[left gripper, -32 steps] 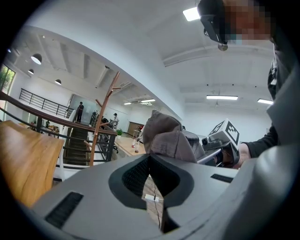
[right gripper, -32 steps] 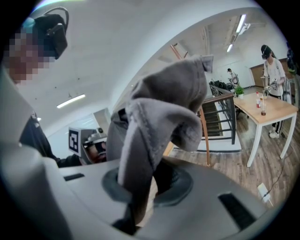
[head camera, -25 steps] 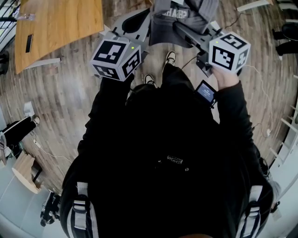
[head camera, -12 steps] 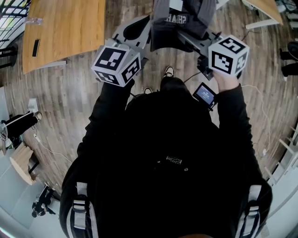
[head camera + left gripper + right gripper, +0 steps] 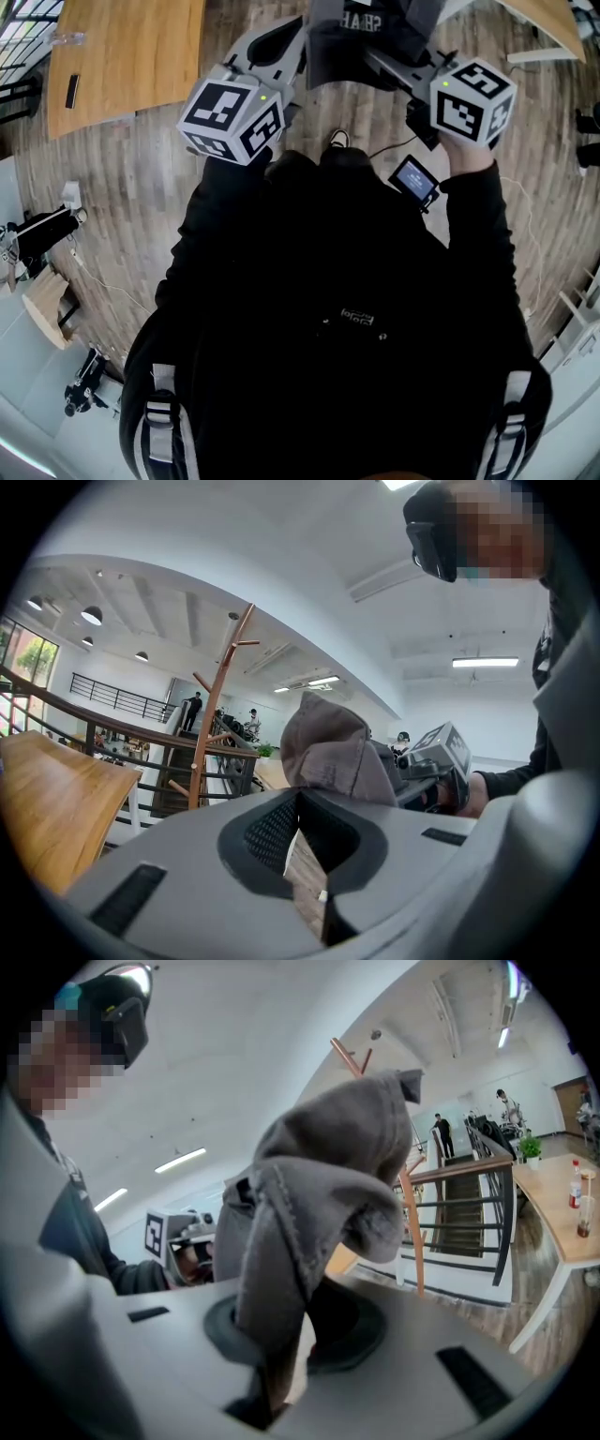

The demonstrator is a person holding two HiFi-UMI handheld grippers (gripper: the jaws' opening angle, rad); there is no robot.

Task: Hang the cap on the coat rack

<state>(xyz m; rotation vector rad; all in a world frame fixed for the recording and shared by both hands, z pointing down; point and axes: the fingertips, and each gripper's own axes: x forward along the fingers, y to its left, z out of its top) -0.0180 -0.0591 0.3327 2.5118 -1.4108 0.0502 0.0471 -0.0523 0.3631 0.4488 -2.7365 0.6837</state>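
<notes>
Head view: cap [image 5: 370, 33] is up in front of the chest, between both tools; not on the coat rack [image 5: 217, 705] yet
Right gripper [image 5: 281, 1354]: narrow; clamped on a fold of the cap's grey cloth
Left gripper [image 5: 300, 803]: jaws nearly together; tips at the cap's lower edge, seemingly pinching it
Done: cap is in hand and off any surface; judged roughly midway
Left to do: reach the rack; set the cap over a peg; let go
Room: rack well ahead, near a stair railing [image 5: 122, 738]; open wooden floor between; table [image 5: 127, 56] off to the left
Edges: pegs slant upward; cloth could snag on a tip
</notes>
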